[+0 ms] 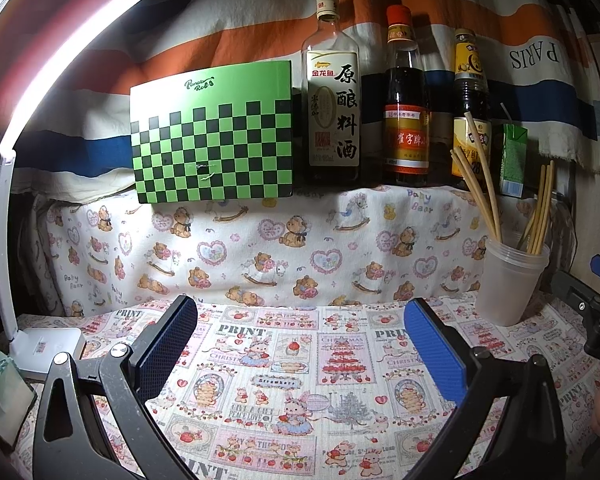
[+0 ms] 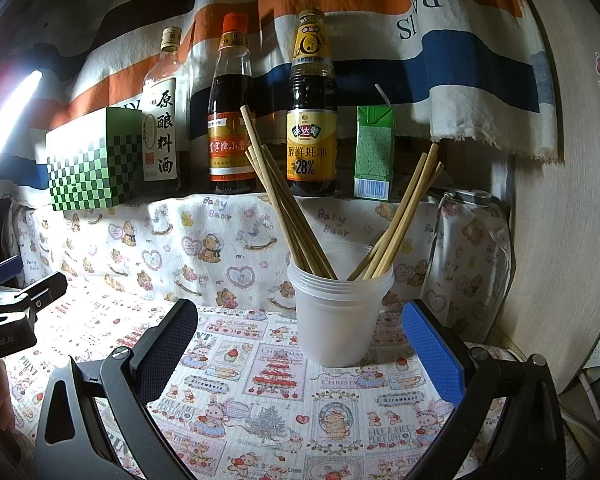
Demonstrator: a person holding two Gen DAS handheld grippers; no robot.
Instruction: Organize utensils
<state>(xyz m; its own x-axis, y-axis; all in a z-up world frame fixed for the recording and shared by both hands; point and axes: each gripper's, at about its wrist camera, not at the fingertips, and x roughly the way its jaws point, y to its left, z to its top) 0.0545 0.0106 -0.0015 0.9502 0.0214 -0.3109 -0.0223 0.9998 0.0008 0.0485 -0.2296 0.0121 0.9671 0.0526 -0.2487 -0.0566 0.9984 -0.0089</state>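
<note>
Chopsticks [image 2: 296,216] stand in two leaning bunches inside the plastic cup [image 2: 336,316] on the desk [image 2: 260,392], just ahead of the right tool [image 2: 300,344], jaws wide, empty. Left tool [image 1: 300,344] likewise wide, empty.

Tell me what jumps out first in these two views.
The translucent plastic cup on the patterned cloth, holding wooden chopsticks fanned into two bunches. Behind it, a raised ledge carries a green checkered box and three tall sauce bottles. Both hand-held grippers, left and right, are open, holding nothing.
</note>
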